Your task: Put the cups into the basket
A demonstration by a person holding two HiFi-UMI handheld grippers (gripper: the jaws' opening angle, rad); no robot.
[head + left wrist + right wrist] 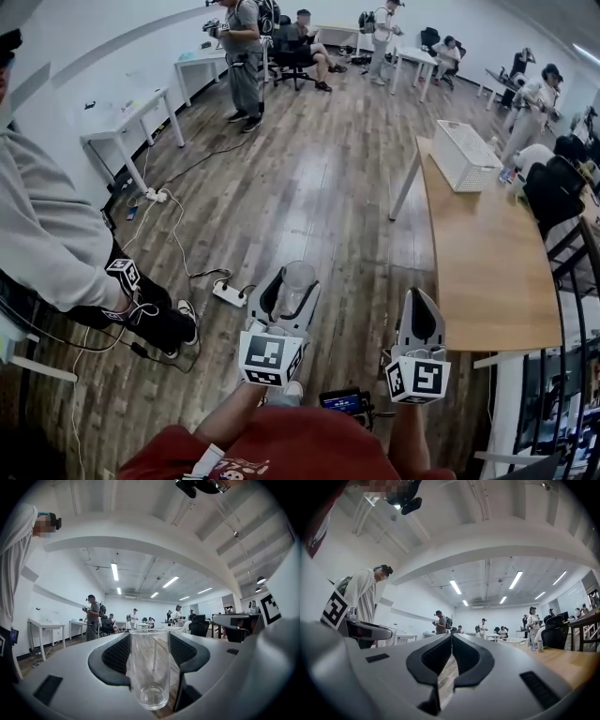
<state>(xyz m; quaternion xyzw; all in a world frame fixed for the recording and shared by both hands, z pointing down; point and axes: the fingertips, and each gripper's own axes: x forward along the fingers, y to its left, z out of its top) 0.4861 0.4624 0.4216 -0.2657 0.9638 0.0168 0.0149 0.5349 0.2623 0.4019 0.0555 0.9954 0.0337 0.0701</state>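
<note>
A clear glass cup [297, 281] stands upright between the jaws of my left gripper [292, 274], which is shut on it above the wooden floor. In the left gripper view the cup [150, 667] fills the gap between the black pads [117, 654]. My right gripper [419, 296] is held beside the table's near end, its jaws shut with nothing between them. In the right gripper view the right gripper [451, 640] has its tips together. A white basket [464, 155] sits at the far end of the wooden table [487, 262].
A person in a grey sleeve [47, 234] stands close at the left. A power strip [230, 292] and cables lie on the floor ahead. A black chair [553, 192] is by the table's right side. White desks [131, 117] and several people are further back.
</note>
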